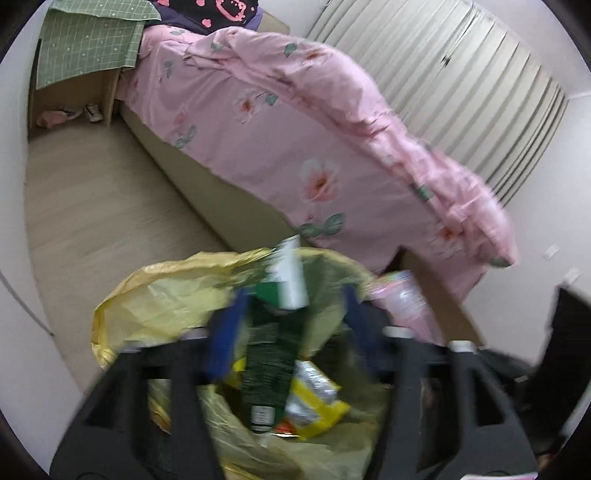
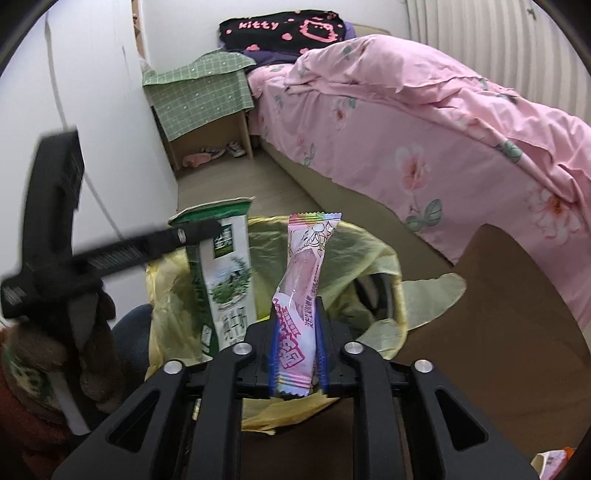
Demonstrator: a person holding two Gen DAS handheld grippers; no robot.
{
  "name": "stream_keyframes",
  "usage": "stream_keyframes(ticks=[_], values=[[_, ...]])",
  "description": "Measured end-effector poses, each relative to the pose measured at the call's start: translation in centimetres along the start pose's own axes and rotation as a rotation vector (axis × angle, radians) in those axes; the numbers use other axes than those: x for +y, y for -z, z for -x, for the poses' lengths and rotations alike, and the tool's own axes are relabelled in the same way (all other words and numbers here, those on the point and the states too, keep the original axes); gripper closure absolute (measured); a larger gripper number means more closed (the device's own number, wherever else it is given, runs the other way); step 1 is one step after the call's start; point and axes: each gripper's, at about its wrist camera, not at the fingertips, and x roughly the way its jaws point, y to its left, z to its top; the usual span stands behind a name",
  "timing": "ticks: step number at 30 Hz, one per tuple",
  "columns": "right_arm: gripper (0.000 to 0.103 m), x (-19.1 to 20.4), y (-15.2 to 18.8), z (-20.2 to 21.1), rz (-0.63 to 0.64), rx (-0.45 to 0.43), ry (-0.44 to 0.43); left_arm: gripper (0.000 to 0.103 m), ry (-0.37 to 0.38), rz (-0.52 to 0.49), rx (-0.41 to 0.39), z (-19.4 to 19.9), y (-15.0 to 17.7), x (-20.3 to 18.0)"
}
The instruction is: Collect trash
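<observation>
The left gripper (image 1: 291, 314) hangs with jaws spread wide around a green-and-white milk carton (image 2: 225, 273), not squeezing it, over the yellow plastic trash bag (image 2: 380, 254). Further right, the right gripper (image 2: 295, 354) clamps a pink snack wrapper (image 2: 303, 295) above the bag's mouth.

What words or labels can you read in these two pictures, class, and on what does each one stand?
"kitty": pink letters on the black blanket at the head of the bed.
Green milk carton: Chinese print, blurred, unreadable.
Pink snack wrapper in the right claw: Chinese print, unreadable.
Left wrist view: all blurred.
</observation>
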Motion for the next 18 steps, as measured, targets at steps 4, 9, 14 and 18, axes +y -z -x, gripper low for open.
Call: stream_keyframes(ticks=[4, 9, 14, 18], values=[[0.056, 0.4, 0.4, 0.6, 0.013, 0.012, 0.011, 0.018, 0.015, -0.040, -0.057, 2.5, -1.1, -1.6], [0.056, -0.7, 1.9, 4.7, -0.030, -0.037, 0.076, 0.014, -0.010, -0.143, -0.110, 4.5, -1.5, -4.4], [0.056, -3.1, 5.0, 10.2, -0.124, -0.102, 0.182, 0.013, 0.031, -0.233, -0.118, 6.1, -0.2, -7.5], [0.056, -4.2, 8.8, 15.5, -0.190, -0.170, 0.308, 0.013, 0.094, -0.256, -0.085, 6.3, 1.2, -9.4]])
